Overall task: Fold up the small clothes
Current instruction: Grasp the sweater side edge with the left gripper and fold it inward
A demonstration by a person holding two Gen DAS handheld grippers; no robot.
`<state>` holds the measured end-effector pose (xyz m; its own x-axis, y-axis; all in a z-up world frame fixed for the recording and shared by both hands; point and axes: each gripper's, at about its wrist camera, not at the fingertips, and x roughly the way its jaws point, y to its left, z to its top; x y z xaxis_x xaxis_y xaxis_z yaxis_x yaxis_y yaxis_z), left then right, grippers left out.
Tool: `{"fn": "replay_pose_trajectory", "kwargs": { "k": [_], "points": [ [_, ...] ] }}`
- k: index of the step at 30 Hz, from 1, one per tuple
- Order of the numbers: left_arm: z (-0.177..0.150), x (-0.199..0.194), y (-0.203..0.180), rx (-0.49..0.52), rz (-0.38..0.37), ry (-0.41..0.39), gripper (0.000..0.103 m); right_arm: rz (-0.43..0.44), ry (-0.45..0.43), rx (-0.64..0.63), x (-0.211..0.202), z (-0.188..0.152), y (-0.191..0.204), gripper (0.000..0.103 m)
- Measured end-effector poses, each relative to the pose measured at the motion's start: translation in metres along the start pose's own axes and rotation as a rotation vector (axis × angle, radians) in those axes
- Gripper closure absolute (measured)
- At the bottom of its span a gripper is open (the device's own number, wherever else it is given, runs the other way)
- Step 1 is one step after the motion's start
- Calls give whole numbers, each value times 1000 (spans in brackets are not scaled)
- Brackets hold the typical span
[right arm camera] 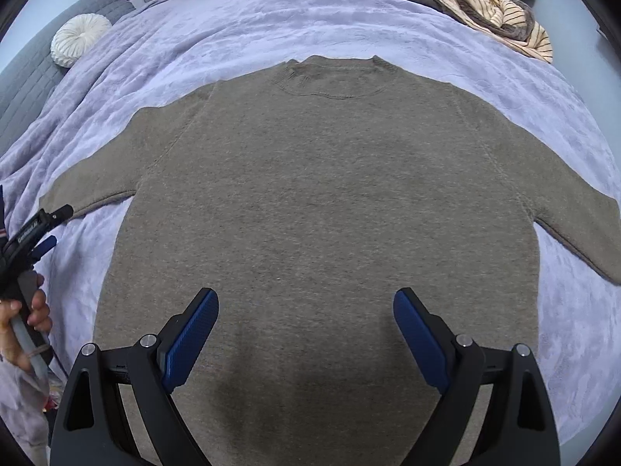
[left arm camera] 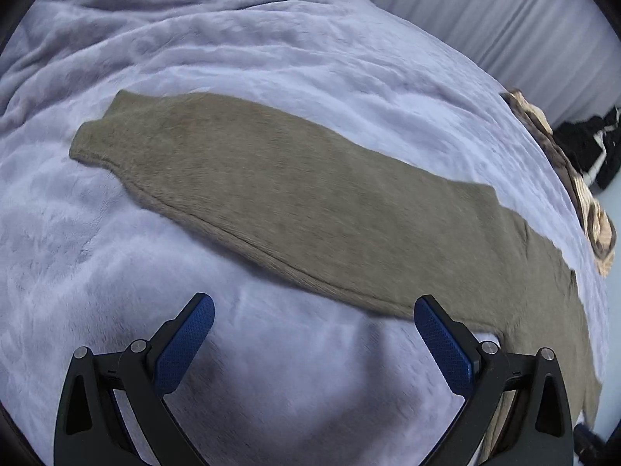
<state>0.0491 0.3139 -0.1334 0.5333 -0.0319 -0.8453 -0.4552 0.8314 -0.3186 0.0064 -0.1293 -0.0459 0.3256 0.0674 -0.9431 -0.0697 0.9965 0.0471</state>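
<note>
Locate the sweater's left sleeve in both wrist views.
Left wrist: the sleeve runs diagonally across mid-frame, cuff upper left.
Right wrist: same sleeve at left edge, beside the left gripper.
Shared landmark: lavender blanket; also striped clothes pile.

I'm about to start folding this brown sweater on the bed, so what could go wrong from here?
The left hand-held gripper could pinch the plush lavender blanket along with the sweater sleeve, dragging the bedding. The soft blanket may also let the fold wrinkle. Both hand-held grippers, including the right, are open and hold nothing yet.
</note>
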Motion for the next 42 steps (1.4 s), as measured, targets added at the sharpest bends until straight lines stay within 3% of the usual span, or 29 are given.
{"fn": "replay_pose_trajectory", "kwargs": {
  "k": [3, 5, 6, 7, 8, 9, 11, 15, 21, 25, 29, 32, 35, 36, 38, 39, 40, 42],
  "points": [
    [18, 8, 20, -90, -80, -32, 0, 3, 18, -21, 5, 1, 13, 10],
    [28, 9, 26, -126, -87, -80, 13, 6, 28, -30, 8, 2, 21, 10],
    [33, 10, 29, -143, -81, -95, 38, 10, 31, -34, 9, 3, 24, 10],
    [37, 14, 33, -162, -85, -91, 71, 15, 31, -37, 9, 4, 26, 10],
    [39, 20, 35, -185, -109, -75, 88, 22, 30, -40, 9, 4, 29, 10],
    [42, 24, 39, -207, -143, -68, 97, 30, 26, -42, 8, 4, 30, 10],
    [42, 22, 40, -216, -180, -91, 97, 52, 16, -45, 6, 3, 32, 10],
    [45, -7, 3, -66, -233, -196, 97, 86, -20, -36, 1, 1, 28, 10],
    [43, -49, -110, 197, -395, -247, 97, 147, -99, 47, -15, -2, -1, 10],
    [15, -56, -209, 388, -458, -195, 97, 153, -138, 111, -24, -7, -29, 10],
    [-27, -42, -296, 531, -467, -105, 97, 160, -155, 205, -27, -14, -66, 10],
    [-68, -26, -338, 619, -439, -35, 97, 156, -154, 275, -25, -20, -94, 10],
    [-103, -4, -357, 685, -381, 51, 96, 144, -133, 321, -19, -27, -118, 10],
    [-111, 0, -357, 693, -376, 72, 93, 144, -126, 332, -16, -28, -125, 10],
    [-122, 3, -346, 697, -375, 102, 56, 136, -115, 340, -12, -29, -136, 10],
    [-125, -3, -337, 689, -369, 84, 27, 132, -119, 335, -10, -28, -140, 10],
    [-127, -11, -326, 680, -366, 38, 23, 129, -134, 322, -11, -26, -140, 10],
    [-125, -32, -300, 672, -362, -44, 23, 122, -175, 271, -13, -19, -135, 10]
  ]
}}
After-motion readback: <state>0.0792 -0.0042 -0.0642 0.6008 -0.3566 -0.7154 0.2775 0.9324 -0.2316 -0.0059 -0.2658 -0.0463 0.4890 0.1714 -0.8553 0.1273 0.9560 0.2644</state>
